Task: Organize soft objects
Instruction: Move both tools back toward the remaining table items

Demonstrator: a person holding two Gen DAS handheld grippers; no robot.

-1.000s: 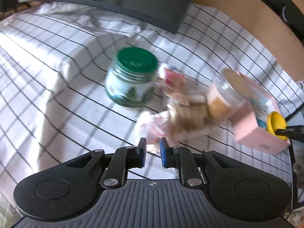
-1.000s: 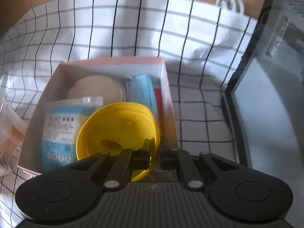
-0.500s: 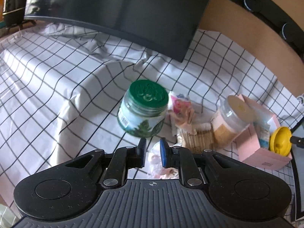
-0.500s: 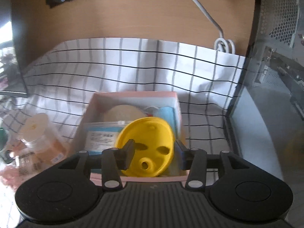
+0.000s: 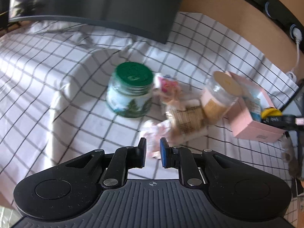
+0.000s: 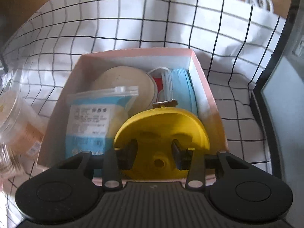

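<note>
Green-lidded glass jar (image 5: 131, 90) stands at my far left on the checked cloth (image 5: 57, 76), then the crumpled soft packets (image 5: 182, 114) just ahead of my left gripper (image 5: 153, 153), whose pads sit nearly together with nothing between them. Further right, beside the clear tub (image 5: 220, 95), is the pink box (image 6: 207, 87) holding a blue wipes pouch (image 6: 95, 117), and my right gripper (image 6: 153, 150) hangs over it, jaws closing but apart around the yellow disc-shaped toy (image 6: 161, 125), not pressing it. I judge the toy should settle fully inside, so I should back out straight without snagging its rim.
</note>
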